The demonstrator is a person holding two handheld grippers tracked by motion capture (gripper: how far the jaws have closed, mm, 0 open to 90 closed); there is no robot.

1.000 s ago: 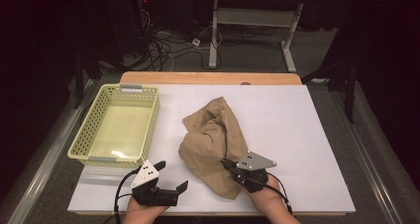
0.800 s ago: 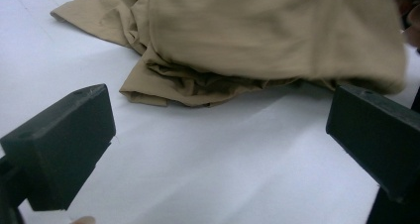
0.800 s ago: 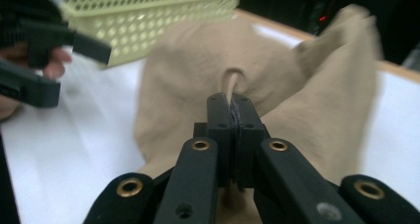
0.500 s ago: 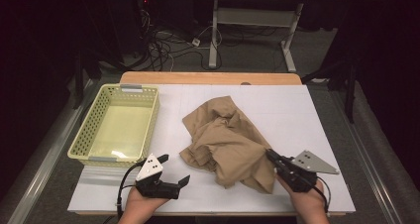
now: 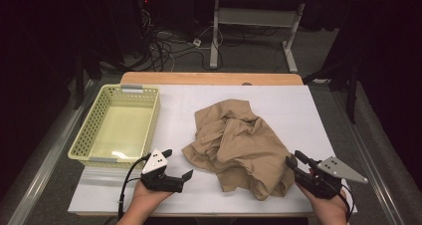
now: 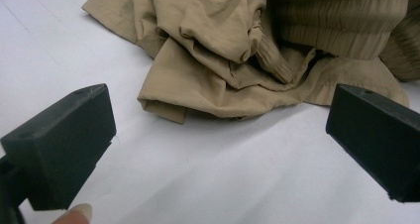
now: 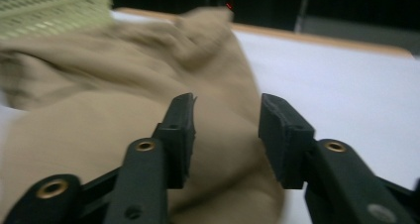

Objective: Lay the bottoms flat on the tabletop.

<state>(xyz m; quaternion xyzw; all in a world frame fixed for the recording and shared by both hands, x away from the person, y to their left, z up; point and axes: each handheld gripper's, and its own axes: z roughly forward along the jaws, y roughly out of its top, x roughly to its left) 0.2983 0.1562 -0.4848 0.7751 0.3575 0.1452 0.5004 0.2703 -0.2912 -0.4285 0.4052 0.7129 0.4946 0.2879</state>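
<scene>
High view: left tongs jaws wide, sitting on the table just left of the tan cloth. Right tongs at the cloth's right edge, touching it; yellow basket well left of the cloth.

Left gripper view: jaws wide apart, cloth crumpled beyond them, not touching.

Right gripper view: right tongs jaws part open, nothing pinched, cloth under and beyond them; blurry.

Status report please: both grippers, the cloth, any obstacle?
Left gripper open, fingers wide, on table short of crumpled tan cloth. Right gripper open at cloth's right edge, nothing gripped. Yellow perforated plastic basket stands apart at left, no obstacle.
</scene>
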